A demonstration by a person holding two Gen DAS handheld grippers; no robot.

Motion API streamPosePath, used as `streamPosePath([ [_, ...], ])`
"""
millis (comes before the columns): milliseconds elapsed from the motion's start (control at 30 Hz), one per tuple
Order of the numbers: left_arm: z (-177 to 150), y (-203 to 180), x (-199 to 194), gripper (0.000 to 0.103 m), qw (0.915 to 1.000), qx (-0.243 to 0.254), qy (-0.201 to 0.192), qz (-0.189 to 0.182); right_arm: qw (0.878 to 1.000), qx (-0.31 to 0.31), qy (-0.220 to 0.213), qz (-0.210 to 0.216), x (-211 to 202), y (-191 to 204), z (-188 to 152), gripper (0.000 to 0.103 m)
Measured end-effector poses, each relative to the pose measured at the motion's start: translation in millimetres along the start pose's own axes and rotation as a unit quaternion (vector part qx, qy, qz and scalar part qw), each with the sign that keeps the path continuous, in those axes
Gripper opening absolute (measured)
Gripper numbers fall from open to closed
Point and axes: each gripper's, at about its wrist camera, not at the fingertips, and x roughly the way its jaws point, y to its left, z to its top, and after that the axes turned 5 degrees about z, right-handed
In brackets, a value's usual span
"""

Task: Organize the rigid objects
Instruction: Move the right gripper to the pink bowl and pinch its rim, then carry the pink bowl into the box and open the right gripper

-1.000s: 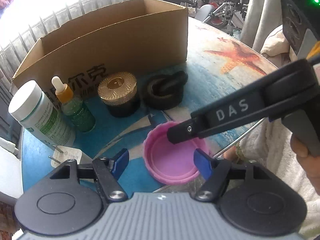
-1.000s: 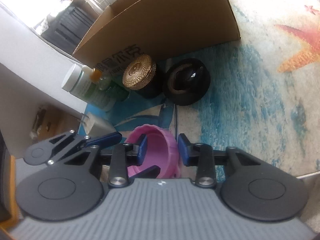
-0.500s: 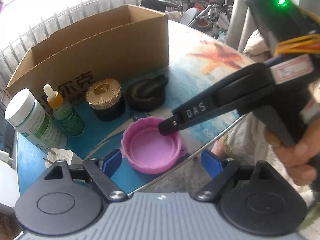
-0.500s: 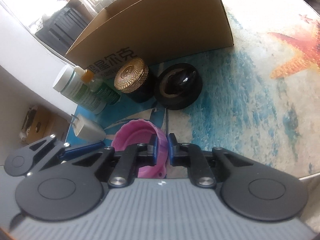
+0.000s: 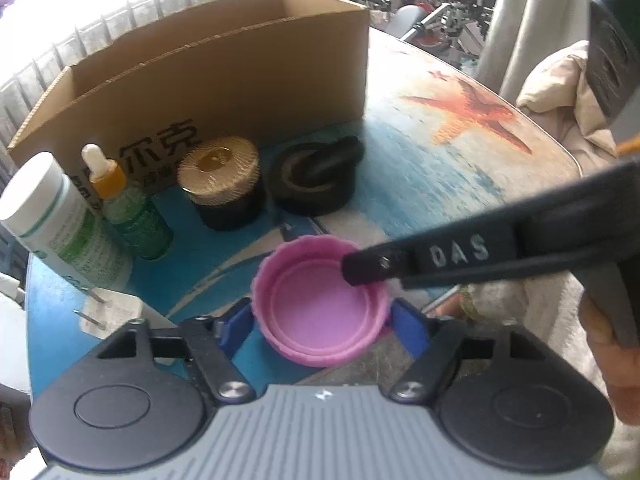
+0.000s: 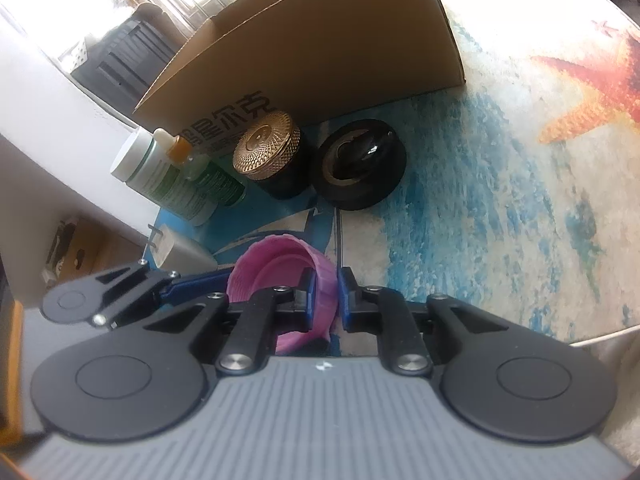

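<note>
We work at a round table point(image 5: 432, 184) printed with blue sea and an orange starfish point(image 5: 476, 116), near a bright railed window, with wheelchairs behind. An open cardboard box point(image 5: 224, 76) stands at the far side of the table. In front of it, in a row, we see a white bottle point(image 5: 60, 224) with green label, a small green dropper bottle point(image 5: 128, 204) with an orange collar, a black jar with a gold ribbed lid point(image 5: 220, 176), and a black round object point(image 5: 316, 180) with a knob lying in it. A white plug adapter point(image 5: 108, 312) lies flat near the table's front edge, just beside the white bottle.

The pink lid point(image 5: 320, 304) lies at the near edge of the table, hollow side up. Our right gripper point(image 6: 324, 300) is clenched on it: in the right wrist view the wall of the lid stands pinched between the two blue pads, one inside the lid and one outside. In the left wrist view the same gripper reaches in from the right, its black tip on the lid's far right rim.

Our left gripper point(image 5: 320, 326) straddles the lid, and its jaws are closing. The blue pads point(image 5: 236, 324) sit at the lid's left and right sides, very close to the rim; we cannot tell whether they press on it.

A hand point(image 5: 616, 360) holds the right gripper's handle at the right edge of the left wrist view.
</note>
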Motion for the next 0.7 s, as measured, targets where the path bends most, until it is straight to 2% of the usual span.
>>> streamPosePath([
  [100, 1.6, 0.4, -9.6, 0.073, 0.9999, -0.006, -0.015, 0.002, 1.000, -0.001, -0.017, 0.005, -7.6, 2.9, 0.0, 0.011],
  [233, 7.3, -4.6, -36.1, 0.073, 0.9972, 0.006, -0.068, 0.031, 0.998, -0.035, -0.060, 0.005, -31.1, 22.6, 4.5, 0.010],
  [333, 15.8, -7.8, -68.0, 0.073, 0.9880, 0.021, -0.138, 0.065, 0.990, -0.090, -0.110, -0.002, -56.3, 50.6, 12.6, 0.010],
  [467, 39.9, -3.2, -105.1, 0.073, 0.9695, 0.040, -0.213, 0.115, 0.970, -0.169, -0.173, -0.002, -85.3, 89.1, 35.3, 0.010],
  [600, 74.1, 17.5, -120.7, 0.074, 0.9599, 0.034, -0.234, 0.151, 0.961, -0.206, -0.182, 0.033, -88.8, 110.0, 78.7, 0.010],
  [700, 102.8, 39.5, -119.8, 0.074, 0.9607, 0.023, -0.223, 0.163, 0.963, -0.213, -0.155, 0.056, -72.9, 119.6, 122.4, 0.010],
])
